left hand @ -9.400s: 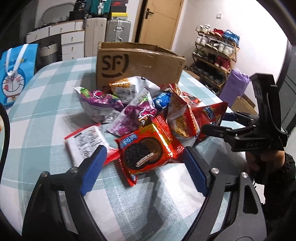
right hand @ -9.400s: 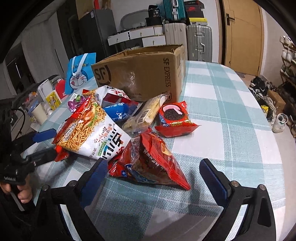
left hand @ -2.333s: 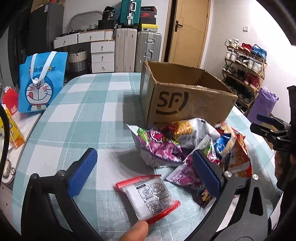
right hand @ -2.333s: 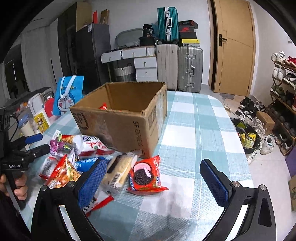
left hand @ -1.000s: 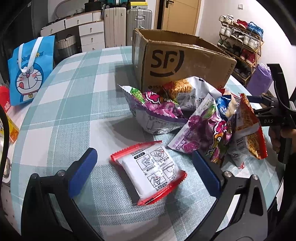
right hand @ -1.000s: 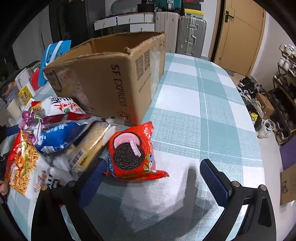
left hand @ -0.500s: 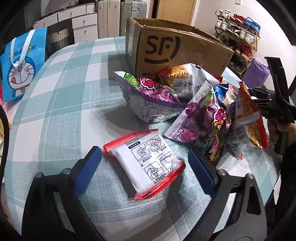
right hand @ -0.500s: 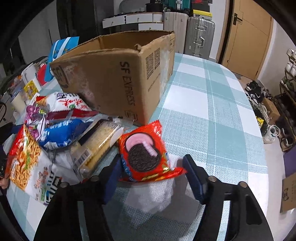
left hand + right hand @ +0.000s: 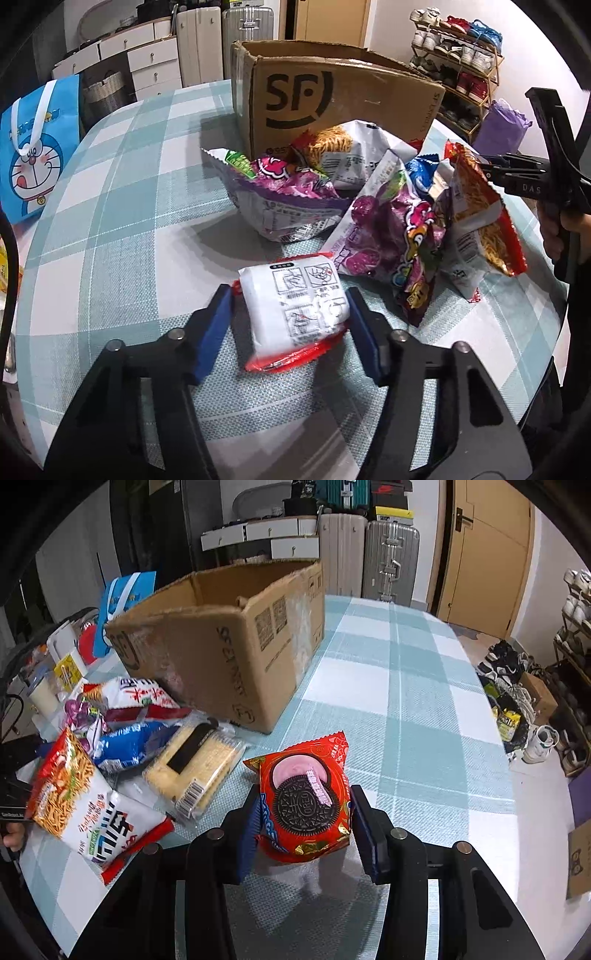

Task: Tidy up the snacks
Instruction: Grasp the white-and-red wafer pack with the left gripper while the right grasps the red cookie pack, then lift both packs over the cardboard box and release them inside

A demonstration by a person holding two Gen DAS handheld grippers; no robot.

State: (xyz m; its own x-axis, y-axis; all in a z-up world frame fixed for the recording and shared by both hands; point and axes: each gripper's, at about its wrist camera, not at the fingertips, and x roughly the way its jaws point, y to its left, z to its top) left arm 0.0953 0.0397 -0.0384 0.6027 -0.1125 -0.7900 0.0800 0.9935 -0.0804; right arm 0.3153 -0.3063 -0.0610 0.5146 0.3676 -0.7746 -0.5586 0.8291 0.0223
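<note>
A table covered with a teal-and-white checked cloth [image 9: 122, 206] fills both views, with suitcases, white drawers and a wooden door along the back of the room and a shoe rack at the upper right of the left wrist view. An open cardboard box [image 9: 332, 99] marked SF stands at the upper middle of that view; in the right wrist view the same cardboard box [image 9: 229, 642] sits upper left of centre. A blue cartoon bag [image 9: 33, 147] stands at the left edge.

In the lower middle of the left wrist view, the left gripper [image 9: 290, 325] is closing its jaws around a white snack packet with red edges [image 9: 299, 306]; the blue pads [image 9: 214, 328] touch the packet's sides, and the packet lies on the cloth. Just beyond it, in front of the box, lies a heap of purple, white and red snack bags [image 9: 388, 221].

In the lower middle of the right wrist view, the right gripper [image 9: 303, 819] is closing on a red cookie packet [image 9: 306, 797] showing a dark sandwich cookie; both pads press its sides, and it tilts up off the cloth. To its left lie a yellow cracker pack [image 9: 195, 768], a blue bag [image 9: 129, 746] and a noodle snack bag [image 9: 74, 801].
</note>
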